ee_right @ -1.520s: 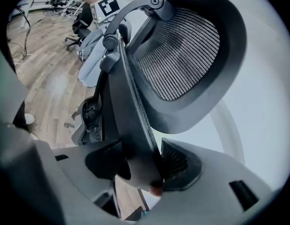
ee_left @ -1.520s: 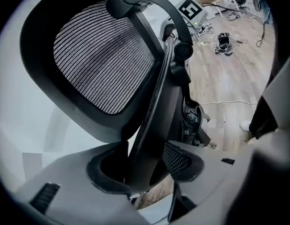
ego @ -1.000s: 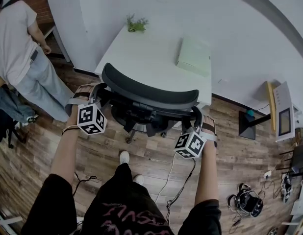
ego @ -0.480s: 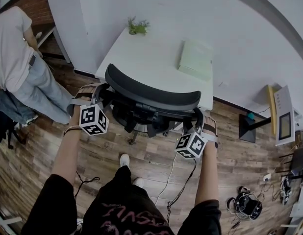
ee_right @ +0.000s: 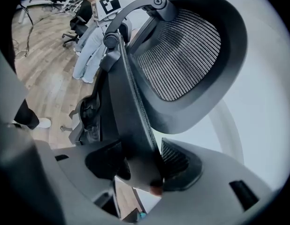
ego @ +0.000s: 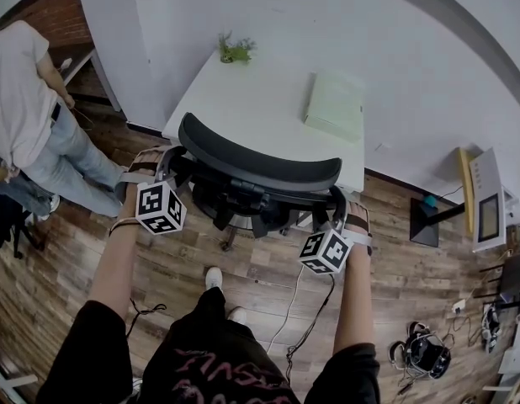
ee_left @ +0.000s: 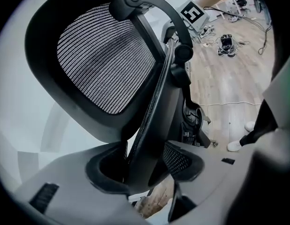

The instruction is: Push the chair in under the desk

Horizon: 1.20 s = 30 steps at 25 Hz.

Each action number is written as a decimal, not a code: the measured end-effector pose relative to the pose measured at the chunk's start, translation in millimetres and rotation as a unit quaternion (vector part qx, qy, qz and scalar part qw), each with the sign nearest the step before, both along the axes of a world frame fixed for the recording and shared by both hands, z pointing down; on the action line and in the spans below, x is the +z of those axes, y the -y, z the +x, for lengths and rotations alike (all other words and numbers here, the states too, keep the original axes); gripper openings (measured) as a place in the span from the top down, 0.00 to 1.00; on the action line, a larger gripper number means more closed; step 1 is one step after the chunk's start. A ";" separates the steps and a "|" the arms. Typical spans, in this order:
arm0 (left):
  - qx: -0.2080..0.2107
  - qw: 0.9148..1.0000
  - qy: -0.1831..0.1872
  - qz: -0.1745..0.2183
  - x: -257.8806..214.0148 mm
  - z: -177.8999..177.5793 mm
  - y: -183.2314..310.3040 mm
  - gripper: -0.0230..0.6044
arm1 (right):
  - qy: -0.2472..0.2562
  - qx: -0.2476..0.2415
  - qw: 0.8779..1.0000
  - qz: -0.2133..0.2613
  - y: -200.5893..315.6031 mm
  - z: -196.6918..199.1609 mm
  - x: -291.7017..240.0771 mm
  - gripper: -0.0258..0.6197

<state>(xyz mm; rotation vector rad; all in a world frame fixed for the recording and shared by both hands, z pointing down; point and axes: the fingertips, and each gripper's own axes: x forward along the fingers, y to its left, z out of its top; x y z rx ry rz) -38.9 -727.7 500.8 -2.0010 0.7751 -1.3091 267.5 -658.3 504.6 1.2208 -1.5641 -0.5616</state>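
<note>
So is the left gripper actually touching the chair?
Touching. The left gripper view shows the left gripper clamped on the edge of the chair.

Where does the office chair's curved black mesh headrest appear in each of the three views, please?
Head view: the curved black mesh headrest sits at centre, just below the white desk.
Left gripper view: upper left, mesh facing the camera.
Right gripper view: upper right.
Shared landmark: the wood-plank floor, at right in the left gripper view, at left in the right one.
</note>
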 end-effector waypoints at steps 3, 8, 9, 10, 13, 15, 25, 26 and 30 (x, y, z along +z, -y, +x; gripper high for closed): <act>-0.001 1.000 -0.002 -0.009 0.6 0.8 -1.8 0.58 | -0.005 0.001 1.000 0.009 -0.8 0.0 -0.6 0.59; 0.004 1.000 0.005 -0.016 2.2 1.1 -9.2 0.56 | -0.003 0.002 1.000 0.007 -6.3 0.7 -0.4 0.59; 0.006 1.000 0.007 -0.018 2.2 0.5 -9.0 0.56 | -0.001 0.002 1.000 0.006 -5.5 0.4 -0.8 0.59; 0.007 1.000 0.007 -0.019 2.0 0.2 -7.5 0.56 | 0.001 0.002 1.000 0.006 -4.1 0.1 -1.3 0.59; 0.005 1.000 -0.013 -0.018 -2.3 0.1 -4.4 0.56 | 0.009 0.002 1.000 0.012 -3.1 0.1 -3.7 0.58; 0.003 0.999 -0.029 -0.016 -5.5 -0.2 -8.6 0.56 | 0.017 0.003 1.000 0.014 -7.8 1.1 -5.0 0.58; -0.026 0.994 -0.105 -0.008 -33.9 -5.5 -29.9 0.56 | 0.067 0.023 0.997 0.042 -31.4 3.4 -22.5 0.57; -0.030 0.993 -0.111 -0.009 -35.7 -6.1 -33.1 0.56 | 0.074 0.024 0.996 0.049 -34.7 3.2 -26.3 0.57; -0.045 0.988 -0.148 -0.015 -43.4 -5.3 -52.8 0.57 | 0.115 0.031 0.991 0.062 -53.3 5.0 -38.7 0.57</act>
